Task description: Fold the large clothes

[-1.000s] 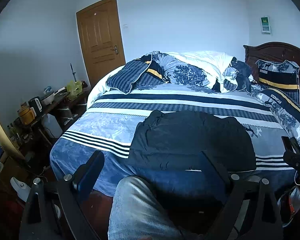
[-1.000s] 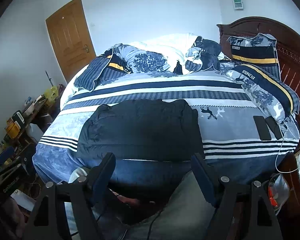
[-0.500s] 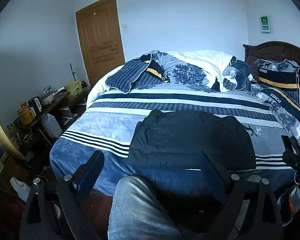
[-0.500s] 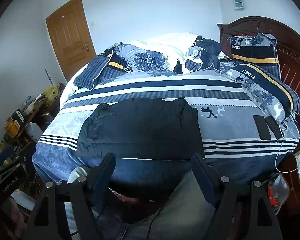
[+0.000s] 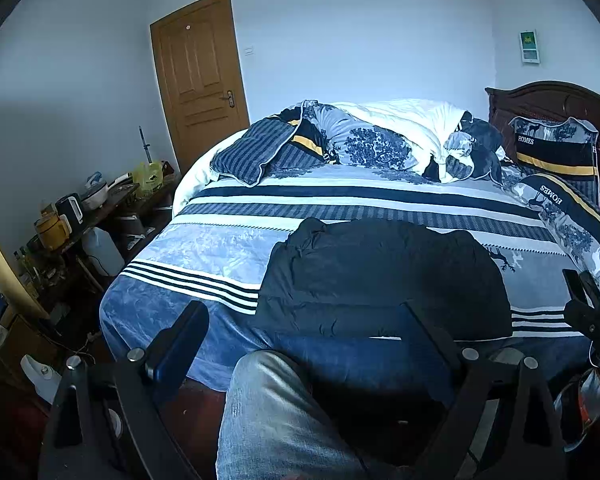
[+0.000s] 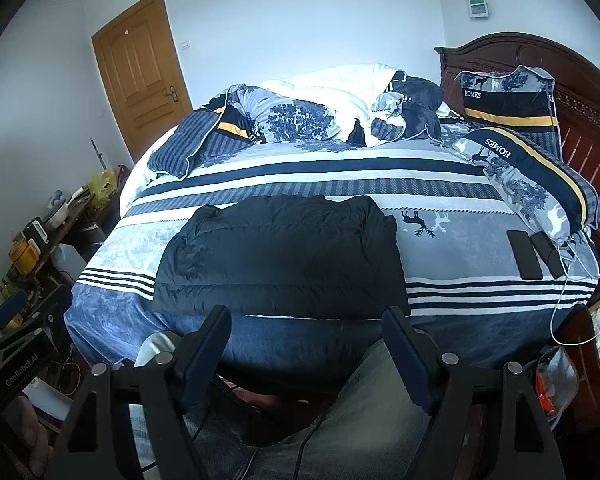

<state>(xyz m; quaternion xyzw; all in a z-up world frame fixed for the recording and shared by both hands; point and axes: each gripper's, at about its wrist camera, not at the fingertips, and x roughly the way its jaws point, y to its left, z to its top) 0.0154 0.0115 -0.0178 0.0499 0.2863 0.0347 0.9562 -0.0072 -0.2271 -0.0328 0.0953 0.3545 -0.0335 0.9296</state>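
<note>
A black puffy jacket (image 5: 380, 276) lies folded into a rectangle near the front edge of the bed (image 5: 204, 304); it also shows in the right wrist view (image 6: 280, 256). My left gripper (image 5: 304, 340) is open and empty, held back from the bed above the person's jeans-clad knee. My right gripper (image 6: 306, 344) is open and empty, just short of the jacket's near edge. Neither gripper touches the jacket. The left gripper's body shows at the left edge of the right wrist view (image 6: 24, 332).
A bunched duvet (image 6: 320, 108) and pillows (image 6: 532, 176) lie at the bed's far side and right. Two phones (image 6: 534, 254) with a white cable lie on the bed at right. A cluttered side table (image 5: 84, 216) stands left, a wooden door (image 5: 198, 76) behind.
</note>
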